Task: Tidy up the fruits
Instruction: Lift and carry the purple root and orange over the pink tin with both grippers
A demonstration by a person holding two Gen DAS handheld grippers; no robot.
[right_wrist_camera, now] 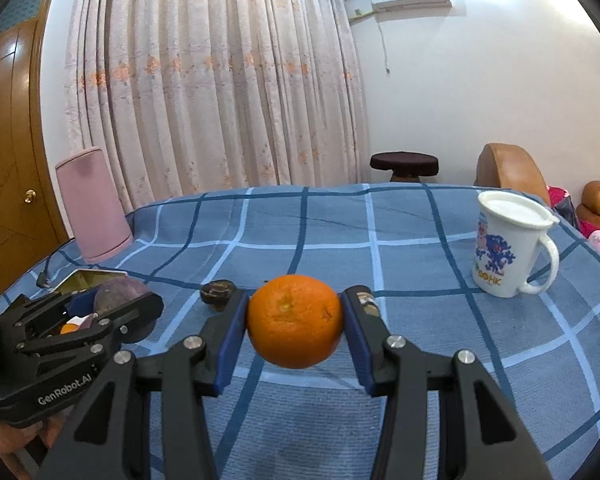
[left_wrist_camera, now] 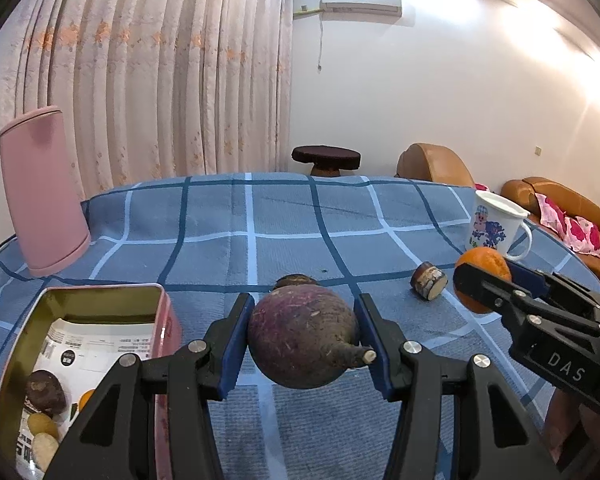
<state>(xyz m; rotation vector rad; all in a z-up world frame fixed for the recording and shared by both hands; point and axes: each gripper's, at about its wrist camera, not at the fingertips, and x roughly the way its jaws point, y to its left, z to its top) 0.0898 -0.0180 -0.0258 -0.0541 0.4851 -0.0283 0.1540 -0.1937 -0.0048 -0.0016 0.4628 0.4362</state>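
Observation:
My left gripper [left_wrist_camera: 302, 344] is shut on a round dark purple fruit with a short stem [left_wrist_camera: 300, 336] and holds it above the blue checked cloth, just right of an open pink tin [left_wrist_camera: 100, 300]. The tin holds several small fruits, one dark brown [left_wrist_camera: 44, 392]. My right gripper [right_wrist_camera: 294, 322] is shut on an orange [right_wrist_camera: 295, 320], also held above the cloth. In the left wrist view the orange [left_wrist_camera: 486, 268] and the right gripper [left_wrist_camera: 496, 284] are at the right. In the right wrist view the left gripper [right_wrist_camera: 112, 312] with the purple fruit [right_wrist_camera: 120, 292] is at the left.
A small dark fruit [left_wrist_camera: 294, 280] lies behind the purple one; it also shows in the right wrist view [right_wrist_camera: 218, 292]. A brown cut piece [left_wrist_camera: 428, 286] lies right of centre. A white mug [right_wrist_camera: 508, 244] stands at the right, a pink cylinder [left_wrist_camera: 40, 192] at the far left.

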